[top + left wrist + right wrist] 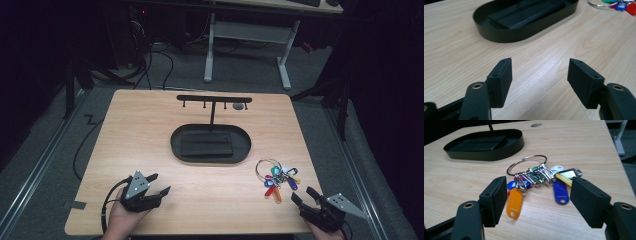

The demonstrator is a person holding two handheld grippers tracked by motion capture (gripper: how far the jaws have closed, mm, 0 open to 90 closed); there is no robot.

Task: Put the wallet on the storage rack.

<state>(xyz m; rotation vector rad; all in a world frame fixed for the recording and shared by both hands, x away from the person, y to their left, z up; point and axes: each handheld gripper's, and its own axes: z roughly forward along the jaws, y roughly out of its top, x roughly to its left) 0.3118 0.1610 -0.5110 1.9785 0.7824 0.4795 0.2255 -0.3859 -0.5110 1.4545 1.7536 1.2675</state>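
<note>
On the pale wooden desk [150, 130], near its front right corner, lies a key ring [276, 176] with a bunch of coloured plastic tags fanned out from a wide wire loop. Seen from the right gripper view, the key ring [537, 180] rests flat on the wood, its loop pointing away toward the far edge and an orange tag and a blue tag lying nearest the camera. Just in front of it sits the right hand-held gripper [306, 196], held low at the desk's front edge by a hand; its jaws stand apart, with the tags showing in the gap between them but not touched by either pad, so nothing is gripped. The left hand-held gripper [156, 184] is held near the front left of the desk, well apart from the key ring, and its jaws also stand wide apart over bare wood, with nothing between them. Beyond both, toward the middle of the desk, is a black oval tray [177, 145] that holds a flat dark rectangular block [207, 145]. From the tray's far side a thin post rises to a black crossbar with small hooks [214, 99] hanging under it. A small grey round disc [239, 106] is set into the desk near the right end of that bar. Behind the desk stand the white legs of another table [247, 37].
</note>
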